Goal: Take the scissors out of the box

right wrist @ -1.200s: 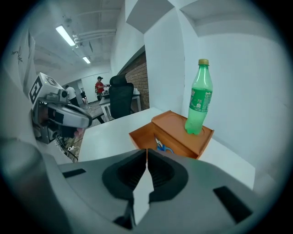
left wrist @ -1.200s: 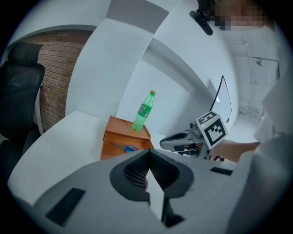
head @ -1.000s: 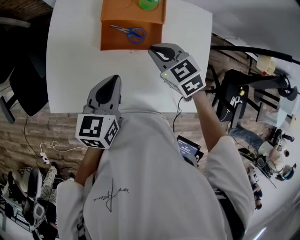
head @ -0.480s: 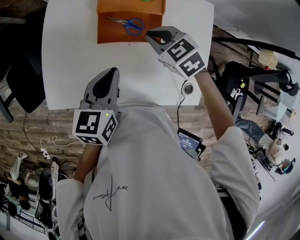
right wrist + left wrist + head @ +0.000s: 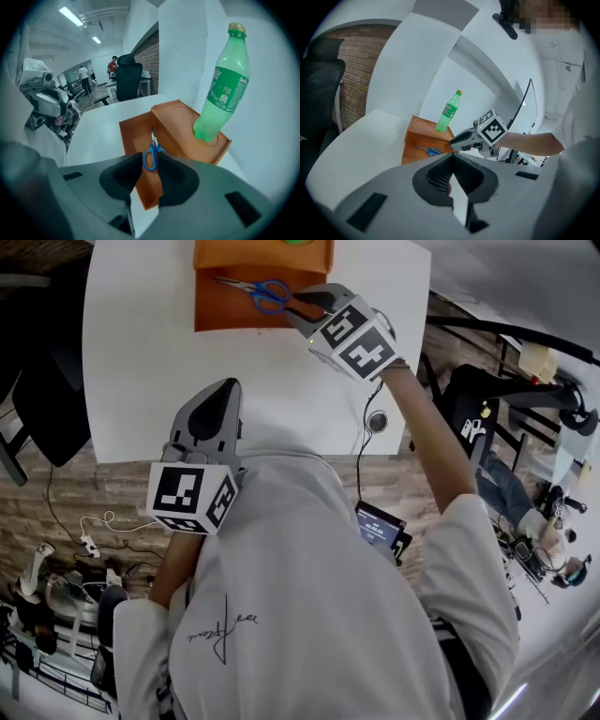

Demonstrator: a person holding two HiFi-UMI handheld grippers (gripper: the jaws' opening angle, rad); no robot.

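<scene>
Right gripper (image 5: pixel 150 155) jaws have just been opening and now stand moderately apart. The handle loops of the blue-handled metal scissors (image 5: pixel 253 290) show between them, and the pads do not appear to press on them yet. Left gripper (image 5: pixel 223 390) jaws are closed together on nothing. It hangs over the near part of the white table (image 5: pixel 131 381), well apart from the work.

The scissors lie flat in the lower compartment of the shallow orange box (image 5: pixel 225 317), with the blades pointing away from the right gripper. A green plastic bottle (image 5: pixel 222 93) stands upright in a recess of the raised section beside them.

We judge the step in hand to be the final approach for the grasp. To do it well:
- We keep the loops centred between the pads.
- We lower until the tips almost meet the box floor, and only then close.
- We grip across the loops, close to the pivot, so that the blades do not swing.
- We lift straight up to clear the box wall, staying clear of the bottle, which a knock could tip.
- We hold the left gripper ready to steady the box should it slide
</scene>
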